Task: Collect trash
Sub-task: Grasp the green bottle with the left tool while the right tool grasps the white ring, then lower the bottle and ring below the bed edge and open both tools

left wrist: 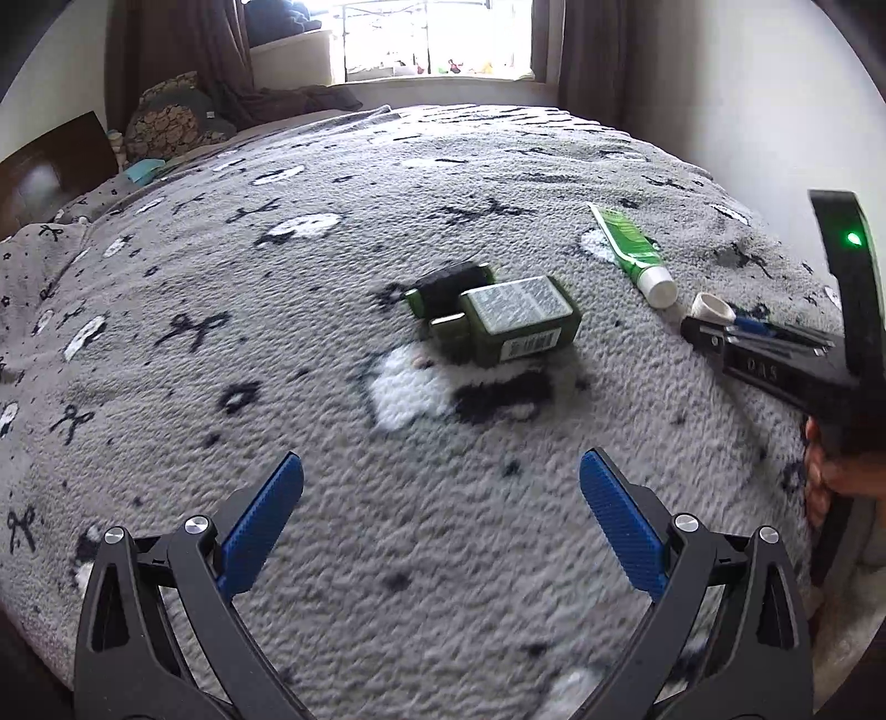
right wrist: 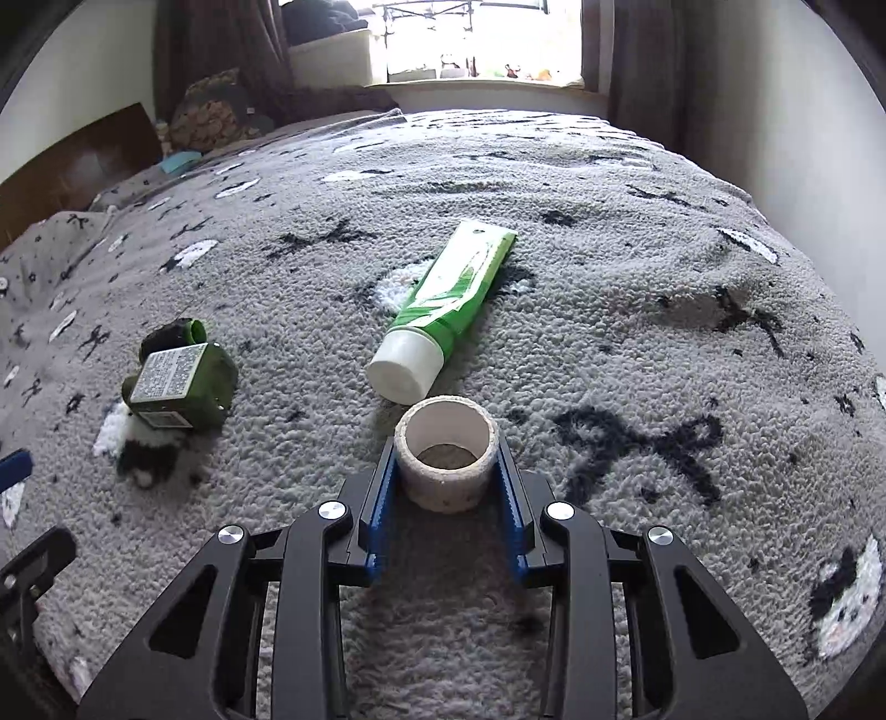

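The right gripper [right wrist: 447,471] has its blue pads closed against a small white tape roll [right wrist: 446,461] on the grey fleece blanket [right wrist: 609,232], just below the cap of the green toothpaste tube [right wrist: 443,310]; whether it grips firmly is unclear. The left gripper [left wrist: 441,518] hangs wide open, empty, short of the dark green box [left wrist: 518,320] left of the tube. This step is the pick-up; next, lifting the roll clear.

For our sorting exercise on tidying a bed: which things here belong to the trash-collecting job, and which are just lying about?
Part of the job:
- tape roll, between the right gripper fingers
- green tube
- green box with the dark item beside it
- left gripper, open, holding nothing

Just lying about:
- grey blanket
- patterned cushion
- curtains
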Demonstrator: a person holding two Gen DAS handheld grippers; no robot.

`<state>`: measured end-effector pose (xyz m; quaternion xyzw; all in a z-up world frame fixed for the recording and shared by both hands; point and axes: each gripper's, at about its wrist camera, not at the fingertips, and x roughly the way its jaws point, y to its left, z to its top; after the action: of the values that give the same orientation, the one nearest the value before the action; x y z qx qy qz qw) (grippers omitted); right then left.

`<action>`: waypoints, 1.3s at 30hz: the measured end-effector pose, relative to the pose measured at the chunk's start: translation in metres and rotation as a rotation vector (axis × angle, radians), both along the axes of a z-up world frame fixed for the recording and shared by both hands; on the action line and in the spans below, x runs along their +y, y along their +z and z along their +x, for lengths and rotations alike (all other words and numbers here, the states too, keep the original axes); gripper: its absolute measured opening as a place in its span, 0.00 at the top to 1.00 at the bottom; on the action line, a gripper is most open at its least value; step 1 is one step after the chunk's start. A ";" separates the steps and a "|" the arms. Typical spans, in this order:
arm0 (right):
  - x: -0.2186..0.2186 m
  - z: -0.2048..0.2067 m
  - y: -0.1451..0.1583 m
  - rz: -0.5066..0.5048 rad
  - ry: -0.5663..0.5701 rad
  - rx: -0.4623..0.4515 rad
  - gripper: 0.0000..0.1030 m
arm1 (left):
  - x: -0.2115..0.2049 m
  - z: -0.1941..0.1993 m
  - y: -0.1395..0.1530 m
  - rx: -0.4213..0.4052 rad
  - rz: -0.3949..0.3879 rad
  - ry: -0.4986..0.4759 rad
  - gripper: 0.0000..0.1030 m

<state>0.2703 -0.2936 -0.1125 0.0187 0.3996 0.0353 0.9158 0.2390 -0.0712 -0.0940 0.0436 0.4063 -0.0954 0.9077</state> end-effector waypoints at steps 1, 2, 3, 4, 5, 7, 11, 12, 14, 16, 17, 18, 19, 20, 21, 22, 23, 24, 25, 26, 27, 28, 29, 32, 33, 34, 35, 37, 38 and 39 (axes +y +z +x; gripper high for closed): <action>0.000 -0.003 0.001 0.004 0.007 -0.006 0.68 | -0.006 0.007 -0.001 0.013 -0.010 -0.010 0.08; -0.001 -0.006 0.001 0.006 0.012 -0.010 0.68 | -0.011 0.014 -0.001 0.024 -0.025 -0.018 0.08; -0.001 -0.007 0.001 0.007 0.017 -0.012 0.68 | -0.016 0.019 -0.002 0.031 -0.038 -0.023 0.08; -0.002 -0.011 0.001 0.008 0.024 -0.014 0.68 | -0.021 0.025 -0.003 0.038 -0.050 -0.024 0.08; -0.002 -0.015 0.001 0.008 0.031 -0.018 0.68 | -0.026 0.032 -0.004 0.042 -0.055 -0.018 0.08; -0.004 -0.020 0.002 0.009 0.040 -0.024 0.68 | -0.033 0.044 -0.005 0.049 -0.053 0.002 0.08; -0.008 -0.036 0.005 0.017 0.063 -0.042 0.68 | -0.040 0.069 -0.011 0.064 -0.062 0.057 0.08; -0.010 -0.040 0.005 0.016 0.069 -0.045 0.68 | -0.041 0.074 -0.012 0.066 -0.067 0.065 0.08; -0.013 -0.045 0.004 0.004 0.069 -0.049 0.68 | -0.044 0.084 -0.016 0.069 -0.058 0.079 0.08; -0.017 -0.048 0.003 0.007 0.065 -0.050 0.68 | -0.047 0.094 -0.022 0.092 -0.046 0.088 0.08; -0.020 -0.050 0.003 0.017 0.063 -0.051 0.68 | -0.048 0.099 -0.025 0.105 -0.045 0.093 0.08; -0.022 -0.052 0.003 0.022 0.061 -0.053 0.68 | -0.048 0.102 -0.027 0.112 -0.044 0.098 0.08; -0.024 -0.053 0.003 0.027 0.060 -0.055 0.68 | -0.048 0.104 -0.027 0.112 -0.042 0.101 0.08; -0.025 -0.054 0.003 0.031 0.061 -0.057 0.68 | -0.048 0.105 -0.027 0.109 -0.045 0.099 0.09; -0.025 -0.056 0.002 0.033 0.063 -0.057 0.68 | -0.048 0.106 -0.026 0.105 -0.045 0.098 0.10; -0.025 -0.057 0.002 0.032 0.066 -0.056 0.68 | -0.048 0.107 -0.026 0.105 -0.041 0.096 0.16; -0.023 -0.058 0.000 0.025 0.072 -0.050 0.68 | -0.048 0.107 -0.025 0.106 -0.036 0.094 0.18; -0.023 -0.059 -0.001 0.021 0.073 -0.048 0.68 | -0.047 0.106 -0.024 0.108 -0.037 0.088 0.20; -0.022 -0.061 -0.002 0.015 0.072 -0.046 0.68 | -0.046 0.105 -0.023 0.110 -0.034 0.083 0.21; -0.021 -0.062 -0.002 0.014 0.071 -0.046 0.68 | -0.046 0.103 -0.022 0.112 -0.029 0.073 0.21; -0.021 -0.064 -0.002 0.016 0.069 -0.047 0.68 | -0.045 0.100 -0.021 0.114 -0.025 0.065 0.21; -0.021 -0.066 -0.001 0.017 0.068 -0.048 0.68 | -0.044 0.096 -0.020 0.114 -0.024 0.061 0.21; -0.020 -0.070 0.001 0.020 0.069 -0.051 0.68 | -0.042 0.091 -0.018 0.112 -0.028 0.056 0.21; -0.016 -0.085 0.008 0.023 0.080 -0.068 0.68 | -0.032 0.070 -0.011 0.100 -0.058 0.039 0.21; -0.014 -0.089 0.010 0.022 0.085 -0.073 0.68 | -0.028 0.063 -0.009 0.093 -0.064 0.030 0.21; -0.010 -0.096 0.013 0.019 0.095 -0.080 0.68 | -0.023 0.053 -0.006 0.080 -0.068 0.019 0.21; -0.007 -0.103 0.016 0.016 0.105 -0.087 0.68 | -0.019 0.042 -0.003 0.068 -0.069 0.008 0.21; -0.001 -0.114 0.021 0.015 0.123 -0.097 0.68 | -0.008 0.022 0.002 0.052 -0.081 -0.013 0.21; 0.004 -0.124 0.025 0.017 0.142 -0.104 0.68 | -0.002 0.009 0.004 0.046 -0.091 -0.028 0.21; 0.007 -0.130 0.027 0.019 0.152 -0.108 0.68 | 0.002 0.000 0.006 0.041 -0.099 -0.040 0.21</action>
<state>0.1407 -0.2866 -0.0855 -0.0049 0.3493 0.1097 0.9305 0.2387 -0.0691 -0.0879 0.0048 0.4188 -0.1341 0.8981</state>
